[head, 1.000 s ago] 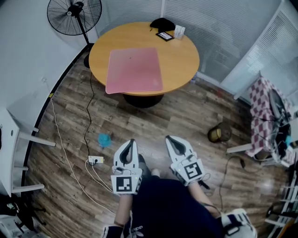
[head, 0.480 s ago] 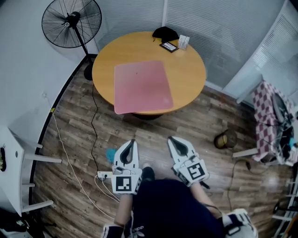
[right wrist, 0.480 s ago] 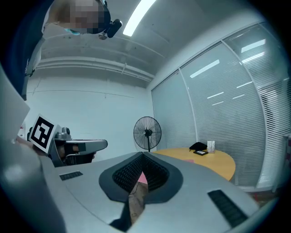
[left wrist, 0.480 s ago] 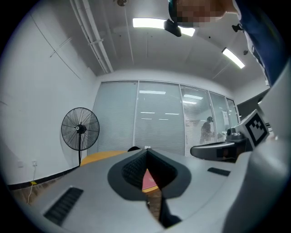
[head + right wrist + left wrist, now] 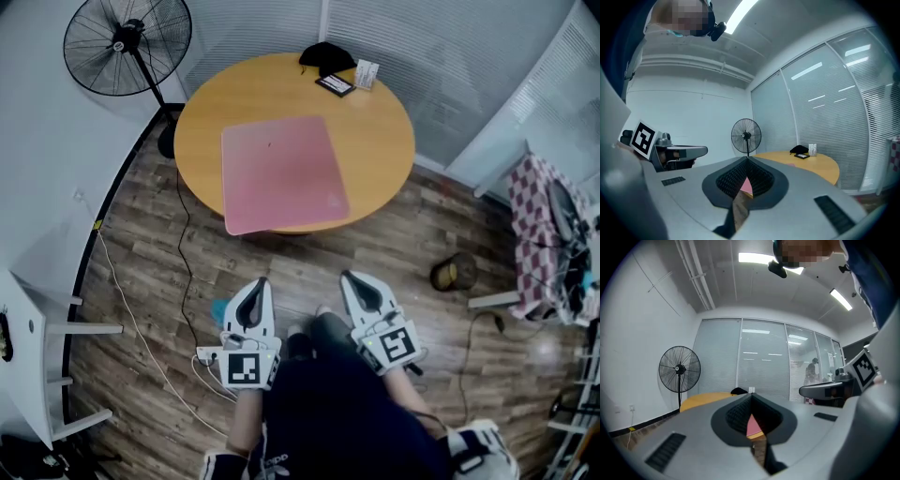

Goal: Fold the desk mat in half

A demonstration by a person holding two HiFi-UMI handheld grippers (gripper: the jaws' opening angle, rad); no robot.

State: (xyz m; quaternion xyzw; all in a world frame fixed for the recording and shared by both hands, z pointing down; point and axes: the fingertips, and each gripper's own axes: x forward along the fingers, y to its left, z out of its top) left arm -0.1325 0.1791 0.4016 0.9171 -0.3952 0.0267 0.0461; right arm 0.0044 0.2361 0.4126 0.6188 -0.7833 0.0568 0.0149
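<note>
A pink desk mat (image 5: 281,172) lies flat and unfolded on the round wooden table (image 5: 384,141), its near edge hanging slightly over the table's rim. Both grippers are held close to the person's body, well short of the table. My left gripper (image 5: 255,287) is shut with nothing in it. My right gripper (image 5: 355,280) is also shut and empty. In the left gripper view the mat (image 5: 753,426) shows as a pink sliver between the tips. In the right gripper view the mat (image 5: 745,185) shows the same way.
A standing fan (image 5: 125,47) is at the far left of the table. A black pouch (image 5: 325,55), a phone (image 5: 335,84) and a small card stand (image 5: 366,72) sit at the table's far edge. Cables and a power strip (image 5: 208,355) lie on the wooden floor, a small bin (image 5: 452,273) at right.
The view has moved closer to the table, so the mat and table look larger. Both grippers stay shut in front of the body.
</note>
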